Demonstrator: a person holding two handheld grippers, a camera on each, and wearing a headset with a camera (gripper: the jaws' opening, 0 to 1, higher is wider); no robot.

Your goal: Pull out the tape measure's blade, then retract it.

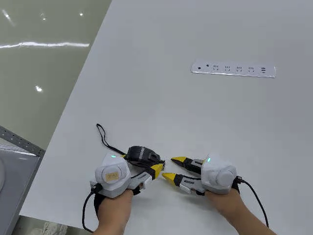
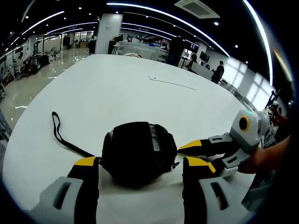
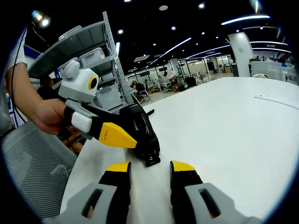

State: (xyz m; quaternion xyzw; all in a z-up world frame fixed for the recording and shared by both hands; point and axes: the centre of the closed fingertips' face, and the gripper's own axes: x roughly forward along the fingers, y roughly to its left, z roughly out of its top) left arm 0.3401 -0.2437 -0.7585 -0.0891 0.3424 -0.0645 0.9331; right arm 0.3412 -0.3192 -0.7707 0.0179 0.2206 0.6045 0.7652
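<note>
Black tape (image 1: 143, 155) sits by the counter's (image 1: 195, 112) near edge, straddled by our left hand-held gripper (image 2: 140, 163); whether clamped, we cannot tell. Right hand-held gripper (image 1: 174, 168), open and empty, should pinch the blade hook (image 3: 152, 161) next.

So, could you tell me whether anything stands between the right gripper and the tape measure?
Nothing visible does. The open right gripper faces the tape measure's front end across a short strip of bare table. The left gripper's jaws sit along the tape measure's sides, off that line.
</note>
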